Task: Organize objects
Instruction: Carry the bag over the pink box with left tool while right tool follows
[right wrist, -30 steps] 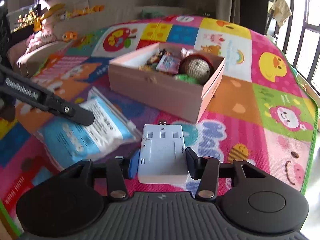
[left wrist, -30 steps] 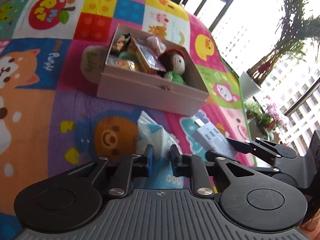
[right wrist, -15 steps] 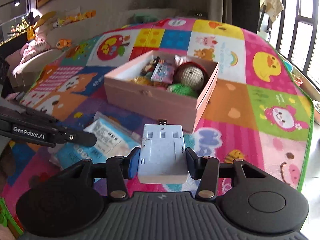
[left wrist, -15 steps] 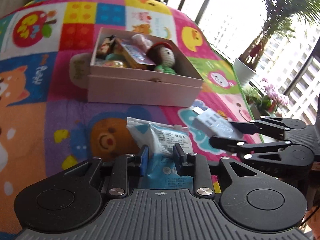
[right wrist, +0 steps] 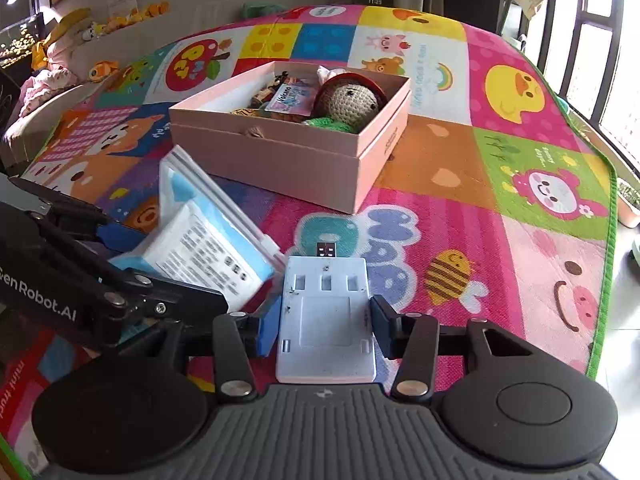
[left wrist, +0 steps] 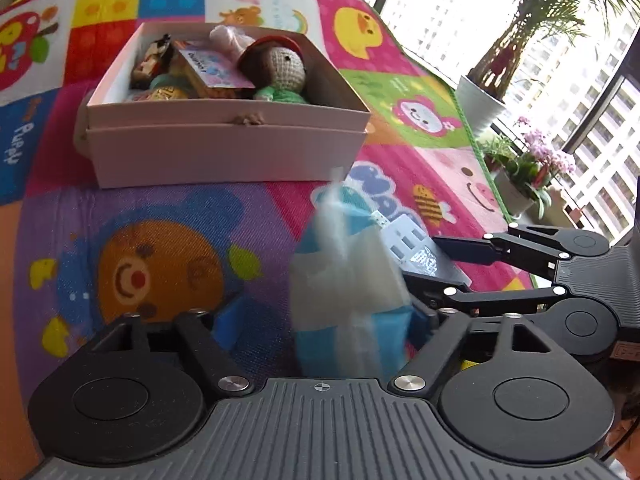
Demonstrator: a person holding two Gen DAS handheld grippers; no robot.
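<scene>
Pink box (right wrist: 280,152), lid off, standing on the play mat (right wrist: 500,208) toward its far side, well in from every edge. Contents: a crocheted doll (right wrist: 348,100) with a red cap and green body at the right end, a printed card packet (right wrist: 290,98) beside it, and several small toys (left wrist: 156,60) at the left end, too jumbled to name singly.

Blue-and-white packet (right wrist: 204,244), a clear resealable bag with printed text, near the mat's near edge, in front of the box. It stands between the fingers of the left gripper (left wrist: 320,320), whose jaws are opening; the left pad is clear of it, the right side is blurred and contact cannot be told. The packet is motion-blurred in the left wrist view.

White charger block (right wrist: 326,312), flat, with a small plug at its far end, clamped at both sides by the right gripper (right wrist: 326,324), just beside the packet and over the mat's pink lettered panel.

Beyond the mat's right edge: potted plants (left wrist: 516,80) by the window.
</scene>
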